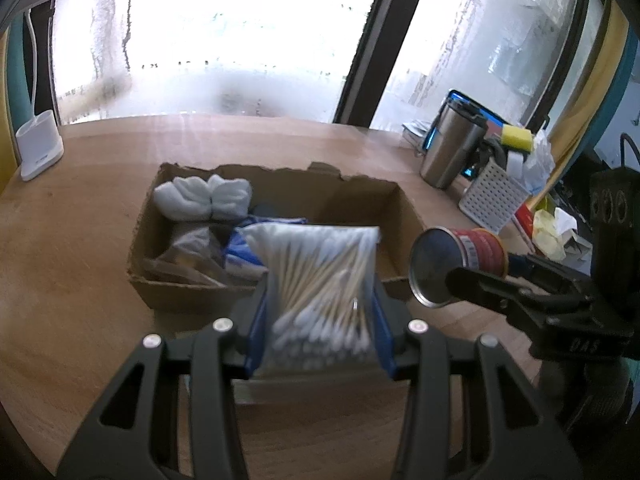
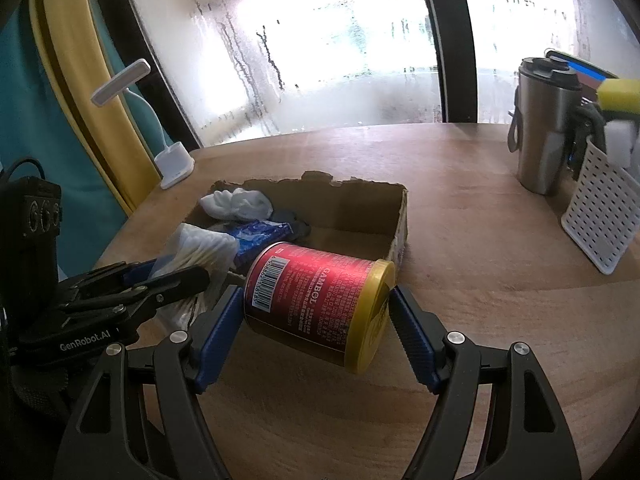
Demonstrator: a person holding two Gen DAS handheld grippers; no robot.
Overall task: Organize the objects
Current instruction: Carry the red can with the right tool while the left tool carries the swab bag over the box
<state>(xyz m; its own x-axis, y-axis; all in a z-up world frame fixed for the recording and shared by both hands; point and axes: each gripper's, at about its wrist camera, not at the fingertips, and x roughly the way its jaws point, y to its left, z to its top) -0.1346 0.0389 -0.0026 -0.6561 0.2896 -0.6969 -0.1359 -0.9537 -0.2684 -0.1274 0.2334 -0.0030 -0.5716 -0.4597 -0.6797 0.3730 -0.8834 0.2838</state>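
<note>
Looking out from the left wrist cam: left gripper (image 1: 320,312) squeezing a clear bag of cotton swabs (image 1: 324,280) between its blue pads, hanging over the near edge of the cardboard box (image 1: 360,196) already holding white socks (image 1: 204,198) and a blue packet (image 1: 240,256), with the right gripper (image 1: 480,280) off to the right pinching a red can (image 1: 476,250) above the wooden table (image 1: 80,240). Switching to the right wrist cam: right gripper (image 2: 316,308) clamping the red can (image 2: 316,300) end to end, lying sideways, yellow lid (image 2: 370,320) pointing right, hovering just in front of the cardboard box (image 2: 400,216), left gripper (image 2: 176,280) gripping the bag of cotton swabs (image 2: 208,250) at left.
</note>
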